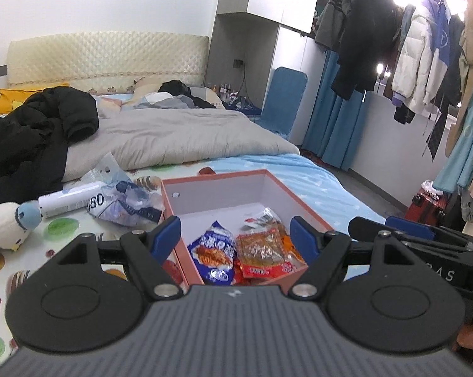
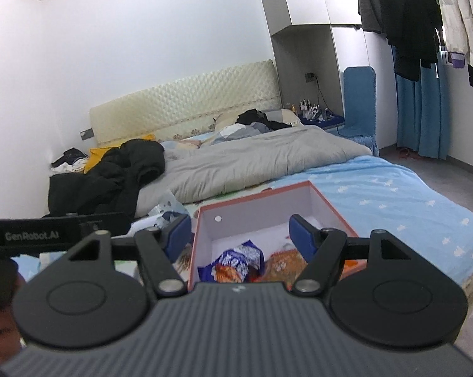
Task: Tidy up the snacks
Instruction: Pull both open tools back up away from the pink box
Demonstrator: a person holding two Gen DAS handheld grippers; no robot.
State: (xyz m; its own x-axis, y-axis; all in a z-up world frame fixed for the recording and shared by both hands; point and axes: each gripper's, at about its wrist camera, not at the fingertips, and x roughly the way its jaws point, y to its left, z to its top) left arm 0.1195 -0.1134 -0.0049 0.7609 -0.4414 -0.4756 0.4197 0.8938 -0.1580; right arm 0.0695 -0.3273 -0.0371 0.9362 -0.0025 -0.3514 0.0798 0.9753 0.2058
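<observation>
Bedroom, with a bed (image 1: 205, 132) as the work surface, its grey quilt pushed back toward the headboard; a pink box (image 1: 223, 177) sits open on the sheet near the foot; inside it, at the near end, lie a blue packet (image 1: 212, 248) and, touching it on the right, an orange packet (image 1: 264, 245); the far half of the box is bare. By my reading the sorting is well along but not finished; left of the box, still on the sheet, a crumpled bag (image 1: 123, 202) rests against a white tube (image 1: 70, 202), and beyond those a plush toy (image 1: 7, 223); whether the bag holds more snacks I cannot tell.

Left gripper (image 1: 236, 235) hangs above the box's near end, jaws spread wide, nothing between them, touching nothing; right gripper (image 2: 239, 235) hovers likewise over the box (image 2: 255, 193), jaws apart and empty, the blue packet (image 2: 236, 259) below it; each gripper shows at the edge of the other's view, so they are side by side.
</observation>
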